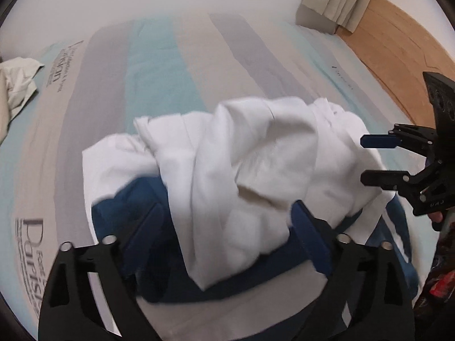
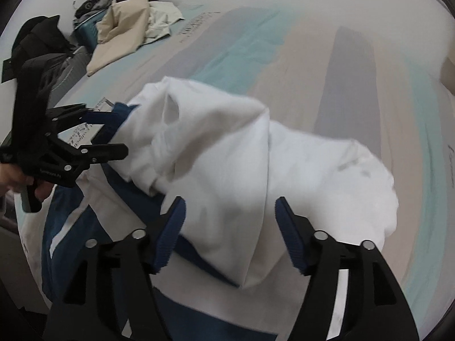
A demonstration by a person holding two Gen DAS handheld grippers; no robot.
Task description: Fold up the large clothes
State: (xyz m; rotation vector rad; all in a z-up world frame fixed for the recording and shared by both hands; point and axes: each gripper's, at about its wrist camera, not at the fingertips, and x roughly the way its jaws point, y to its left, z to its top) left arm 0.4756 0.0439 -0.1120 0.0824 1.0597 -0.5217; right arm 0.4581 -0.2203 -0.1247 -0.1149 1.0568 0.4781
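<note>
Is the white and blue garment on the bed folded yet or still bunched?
Bunched: the white and blue garment lies heaped in loose, uneven rolls on the bed.

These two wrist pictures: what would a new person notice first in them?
First, the crumpled white and blue garment heaped in the middle of the striped bedspread. Next, the left gripper and the right gripper, both open, on either side of it. A beige clothes pile lies at the far edge of the bed.
</note>
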